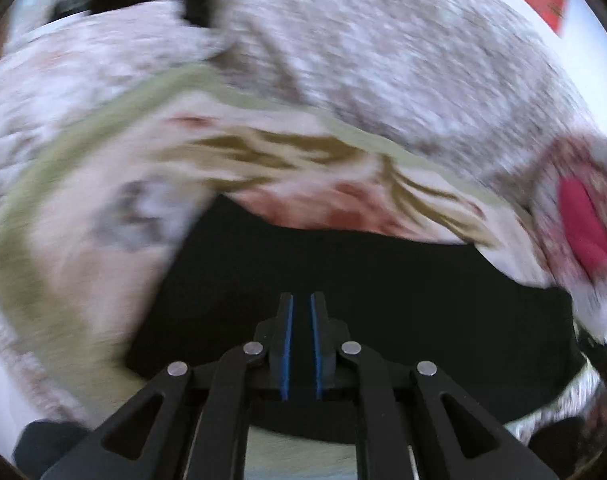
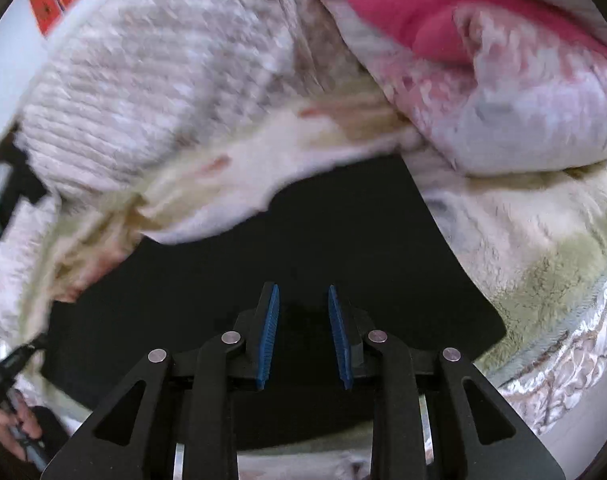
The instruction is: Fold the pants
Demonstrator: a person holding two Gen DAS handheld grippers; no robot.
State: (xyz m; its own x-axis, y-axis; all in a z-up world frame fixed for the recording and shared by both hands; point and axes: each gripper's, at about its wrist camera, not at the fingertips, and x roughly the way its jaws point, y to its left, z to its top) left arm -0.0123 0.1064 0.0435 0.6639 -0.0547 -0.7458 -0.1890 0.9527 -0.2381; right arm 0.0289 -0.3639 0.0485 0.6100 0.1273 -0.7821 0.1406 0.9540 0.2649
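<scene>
Black pants [image 1: 343, 272] on patterned blanket [image 1: 383, 60], no legible writing/labels

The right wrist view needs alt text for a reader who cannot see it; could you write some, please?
The right gripper hangs with its blue-padded jaws apart and nothing between them, over black pants lying flat. Around the pants are rumpled pale blankets and a pink cloth; parts of the picture are blurred.

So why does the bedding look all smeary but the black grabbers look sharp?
Left wrist view: the floral quilt is streaked with motion blur, while the left gripper stays crisp. Right wrist view: the knitted beige blanket smears less; the fisheye lens bends the edges.
</scene>
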